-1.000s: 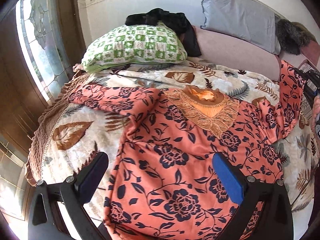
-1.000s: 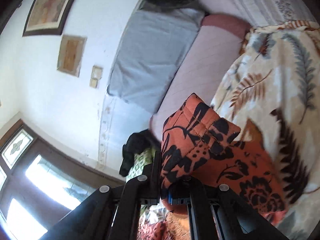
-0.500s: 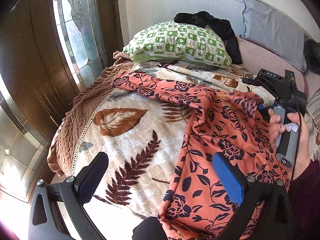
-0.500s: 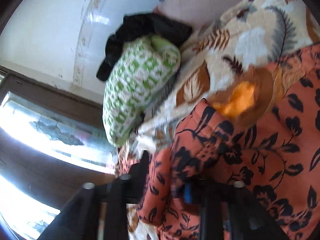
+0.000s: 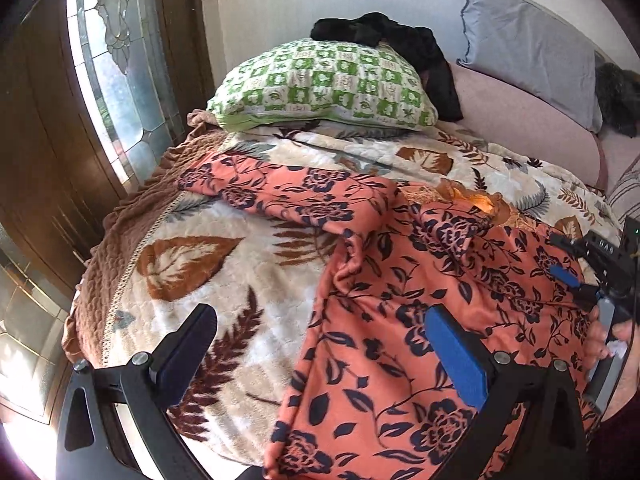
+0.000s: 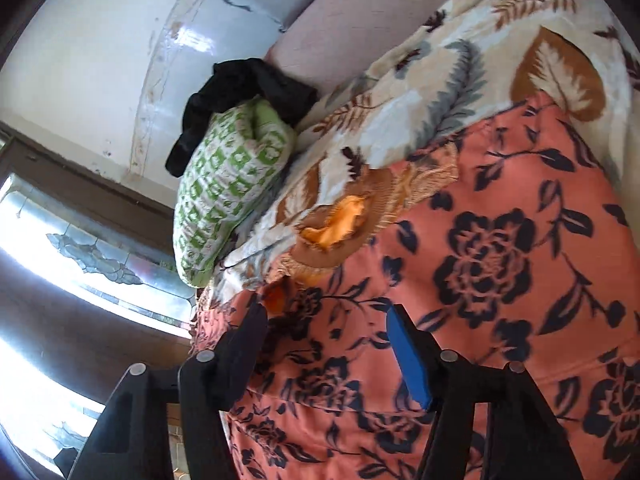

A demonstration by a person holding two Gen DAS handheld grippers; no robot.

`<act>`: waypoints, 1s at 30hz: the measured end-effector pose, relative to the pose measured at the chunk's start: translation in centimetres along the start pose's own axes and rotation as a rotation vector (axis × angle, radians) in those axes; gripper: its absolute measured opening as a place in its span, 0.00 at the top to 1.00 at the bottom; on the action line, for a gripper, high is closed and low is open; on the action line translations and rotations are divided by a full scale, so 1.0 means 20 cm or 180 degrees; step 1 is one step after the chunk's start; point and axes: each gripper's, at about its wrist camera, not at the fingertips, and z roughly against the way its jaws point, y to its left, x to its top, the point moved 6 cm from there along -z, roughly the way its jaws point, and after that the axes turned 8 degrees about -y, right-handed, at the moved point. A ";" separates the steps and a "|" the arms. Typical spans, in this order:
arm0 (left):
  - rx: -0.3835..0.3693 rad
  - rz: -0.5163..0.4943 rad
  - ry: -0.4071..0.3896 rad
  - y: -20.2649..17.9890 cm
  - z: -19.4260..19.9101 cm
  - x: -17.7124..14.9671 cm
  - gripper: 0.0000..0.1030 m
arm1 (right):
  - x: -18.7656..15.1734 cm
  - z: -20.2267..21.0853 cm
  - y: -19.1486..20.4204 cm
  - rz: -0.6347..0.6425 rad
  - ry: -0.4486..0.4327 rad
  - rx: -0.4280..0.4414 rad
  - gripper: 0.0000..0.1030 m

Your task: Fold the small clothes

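Room: bed (image 5: 192, 264) under a leaf-print blanket, stained-glass window (image 5: 116, 64) at 9 o'clock, pale wall behind.
Head of bed: green checked pillow (image 5: 324, 84) at 12 o'clock, black garment (image 5: 400, 40) draped on top, grey pillow (image 5: 528, 44) toward 2 o'clock.
Task thing: orange floral top (image 5: 400, 320), spread on the blanket from centre down to 5 o'clock, embroidered neckline (image 6: 348, 220) toward the head of the bed.
Left sleeve: stretched flat toward 10 o'clock, not yet folded.
Right sleeve: now lying across the chest, just below the neckline; a second ago held up clear of the bed at 3 o'clock.
Right tool (image 6: 332, 344): fingers parted with a clear gap, nothing between them, hovering over the chest; half a second ago pinched on the sleeve cuff.
Left tool (image 5: 320, 352): spread wide, empty, low over the hem edge, one finger above blanket and one above fabric; unchanged through the last second.
Meaning: first sleeve fold apparently laid and released.
Likely next: same fold for the sleeve at 10 o'clock, probably a left-tool job.
Risk: soft fabric, folded sleeve looks rumpled, may need smoothing.
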 end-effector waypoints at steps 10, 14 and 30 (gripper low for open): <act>0.0242 -0.0498 0.0155 -0.61 -0.42 0.08 0.00 | -0.12 0.13 -0.38 -0.0084 -0.0287 0.0211 0.66; 0.0632 -0.0748 0.0280 -0.72 -0.64 0.07 0.00 | -0.11 0.13 -0.38 -0.0016 -0.0299 0.0270 0.66; 0.1294 0.0003 0.0204 0.32 -0.38 0.13 0.00 | -0.13 0.13 -0.34 0.0073 -0.0311 0.0271 0.64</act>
